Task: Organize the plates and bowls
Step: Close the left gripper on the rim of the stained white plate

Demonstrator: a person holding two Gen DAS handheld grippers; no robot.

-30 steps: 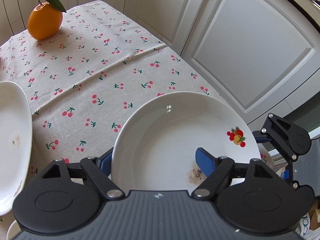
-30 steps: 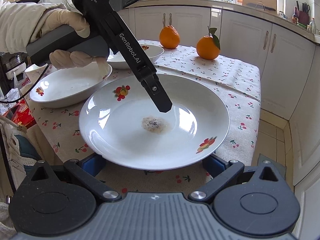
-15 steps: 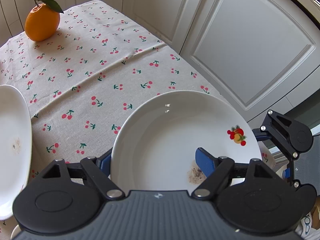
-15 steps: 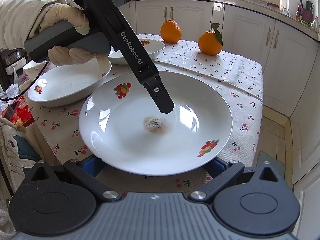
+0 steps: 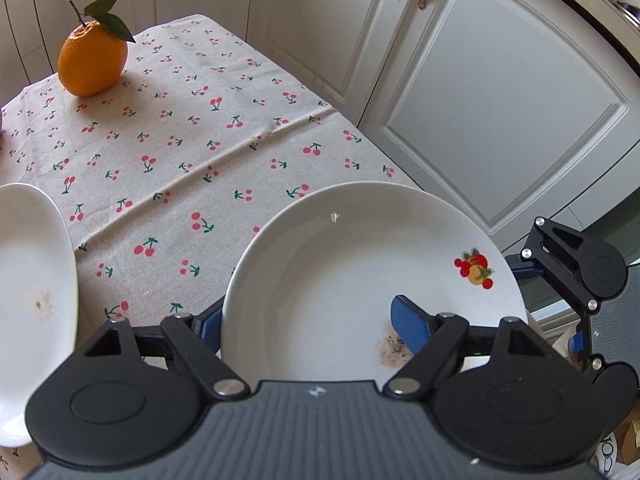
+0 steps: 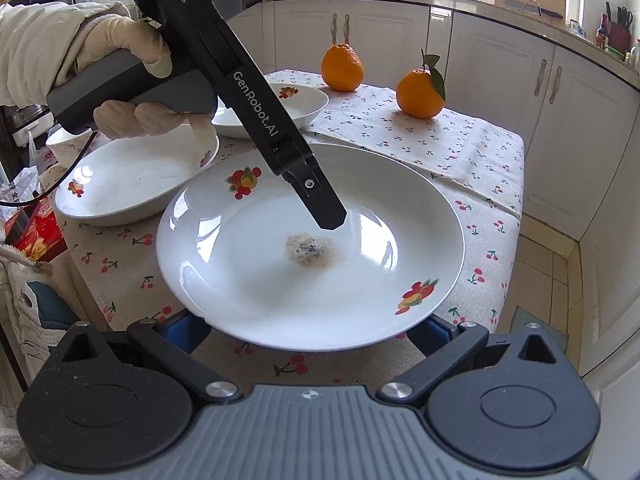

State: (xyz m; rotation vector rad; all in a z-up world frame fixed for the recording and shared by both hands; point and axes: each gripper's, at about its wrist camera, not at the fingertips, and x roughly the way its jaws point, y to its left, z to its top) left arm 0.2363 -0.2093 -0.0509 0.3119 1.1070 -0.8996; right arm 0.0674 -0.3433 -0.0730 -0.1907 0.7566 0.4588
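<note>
White plate [image 6: 310, 248] sits in the centre of the right wrist view and the lower centre-right of the left wrist view [image 5: 360, 280], face up and roughly level above the cherry-print tablecloth [image 5: 180, 152]; being round it has no long axis. One fruit decal lies toward the upper left of its rim and another toward the lower right in the right wrist view; a speckled brownish smear [image 6: 310, 250] sits near the plate's middle. Left gripper [image 5: 312, 320] is clamped across the plate's rim: one blue finger [image 5: 408, 324] lies on the upper face beside the smear, the other shows below the rim at the plate's left edge. In the right wrist view this same gripper comes down from the upper left, held by a gloved hand [image 6: 132, 80], its dark finger tip touching the plate just above the smear. Right gripper [image 6: 308, 328]: jaws set wide, blue pads visible under the plate's near rim at lower left and lower right; whether they touch the underside cannot be told. A second white dish [image 6: 132, 184] rests on the cloth at left, partly under the plate's rim, with a bowl [image 6: 296, 104] behind it. Two oranges [image 6: 420, 90] stand at the far end of the table in front of white cabinets [image 5: 500, 112].
</note>
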